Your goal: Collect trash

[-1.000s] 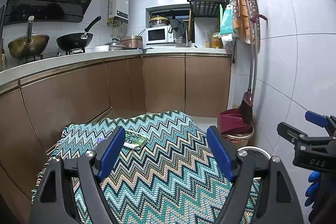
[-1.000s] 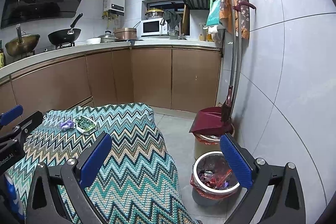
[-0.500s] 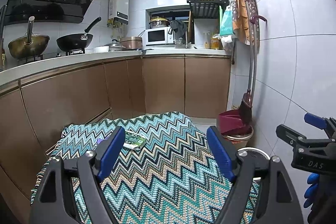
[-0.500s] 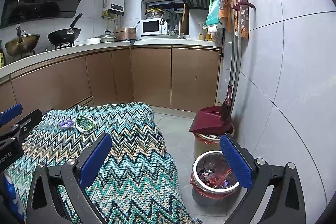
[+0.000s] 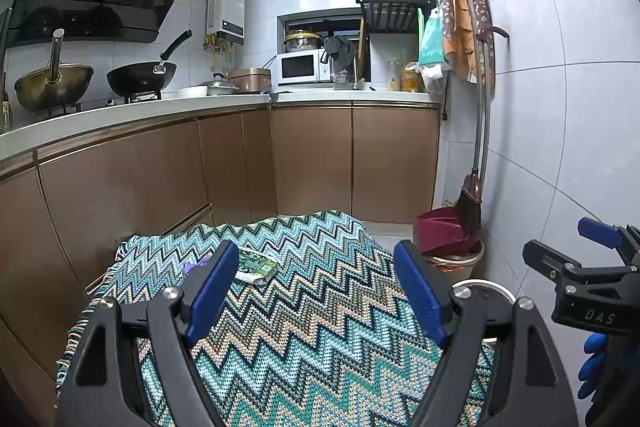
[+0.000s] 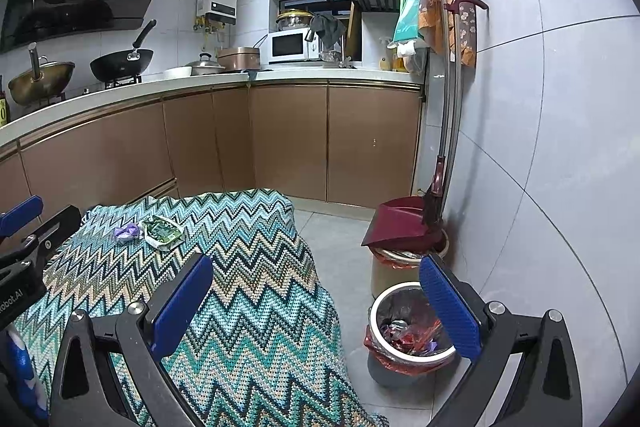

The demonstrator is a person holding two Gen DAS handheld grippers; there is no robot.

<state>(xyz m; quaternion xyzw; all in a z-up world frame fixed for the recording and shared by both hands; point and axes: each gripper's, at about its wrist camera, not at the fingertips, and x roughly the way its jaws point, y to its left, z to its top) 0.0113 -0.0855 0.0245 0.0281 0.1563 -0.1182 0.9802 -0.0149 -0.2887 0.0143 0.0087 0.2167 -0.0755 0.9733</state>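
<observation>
Both tools are released, empty. The left tool [image 5: 316, 291] is nearer: the flat green-and-white foil wrapper [image 5: 256, 264] lies on the zigzag-knit covered surface [image 5: 320, 327], far-left of it, beside a crumpled purple scrap [image 6: 127, 231].

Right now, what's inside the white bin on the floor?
The bin has a dark liner and holds crumpled red and silvery wrappers. The right tool's finger hides its far right side, and nothing below the top layer shows.
</observation>
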